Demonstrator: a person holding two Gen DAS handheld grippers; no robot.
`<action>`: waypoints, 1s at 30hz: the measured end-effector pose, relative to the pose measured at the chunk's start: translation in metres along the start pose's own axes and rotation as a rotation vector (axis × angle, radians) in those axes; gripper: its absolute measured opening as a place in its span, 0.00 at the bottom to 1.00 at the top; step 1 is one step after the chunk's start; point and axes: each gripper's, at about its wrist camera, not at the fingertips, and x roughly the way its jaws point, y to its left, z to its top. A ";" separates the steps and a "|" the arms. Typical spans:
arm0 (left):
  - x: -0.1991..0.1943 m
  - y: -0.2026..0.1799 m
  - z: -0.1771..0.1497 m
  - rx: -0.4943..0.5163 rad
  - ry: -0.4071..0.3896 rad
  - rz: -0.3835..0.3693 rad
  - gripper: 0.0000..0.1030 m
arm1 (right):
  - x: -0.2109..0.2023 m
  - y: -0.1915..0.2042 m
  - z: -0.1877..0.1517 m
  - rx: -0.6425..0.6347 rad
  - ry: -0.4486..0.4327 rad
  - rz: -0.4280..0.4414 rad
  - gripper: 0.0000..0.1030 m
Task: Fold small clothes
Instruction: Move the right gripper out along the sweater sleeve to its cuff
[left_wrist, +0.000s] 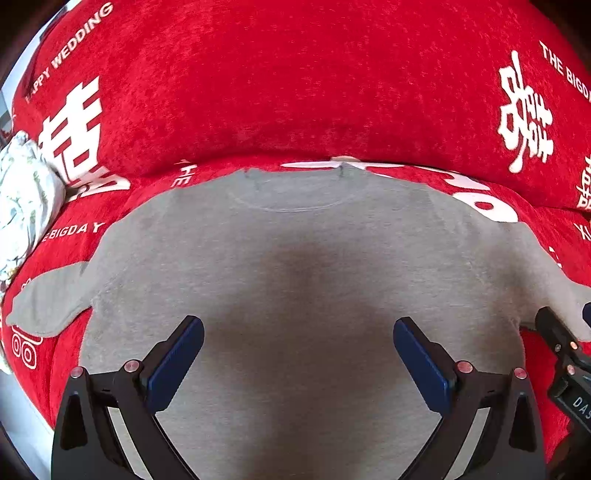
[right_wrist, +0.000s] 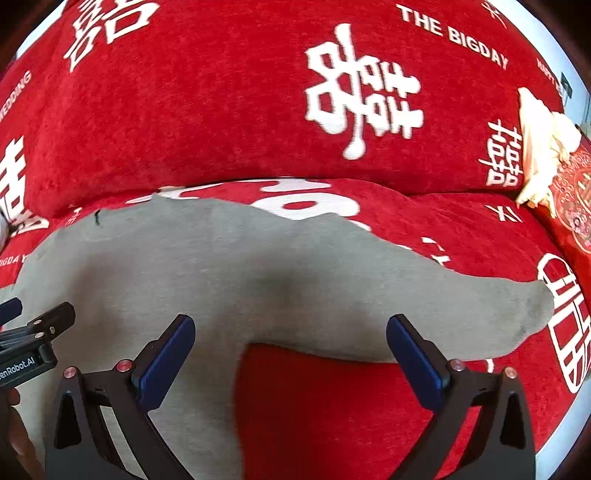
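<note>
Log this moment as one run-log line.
stage: pre-fold | grey long-sleeve top flat on red sofa cover, sleeves out | left gripper open, over body | right gripper open, over right sleeve

Shirt (left_wrist: 295, 258) spread flat on sofa seat (left_wrist: 546, 236), backrest (left_wrist: 295, 92) behind, bundled cloth (left_wrist: 22, 199) left.

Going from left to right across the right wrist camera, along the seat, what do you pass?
Other tool → gray shirt's body → its sleeve → red embroidered cushion at the far right.
</note>
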 end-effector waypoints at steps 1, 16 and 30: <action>0.000 -0.005 0.001 0.005 0.002 0.000 1.00 | 0.000 -0.006 0.001 0.007 -0.003 -0.008 1.00; -0.004 -0.077 0.006 0.096 0.003 -0.027 1.00 | 0.001 -0.078 -0.006 0.082 -0.005 -0.065 1.00; -0.009 -0.144 0.011 0.171 0.010 -0.067 1.00 | 0.002 -0.159 -0.018 0.172 0.000 -0.157 1.00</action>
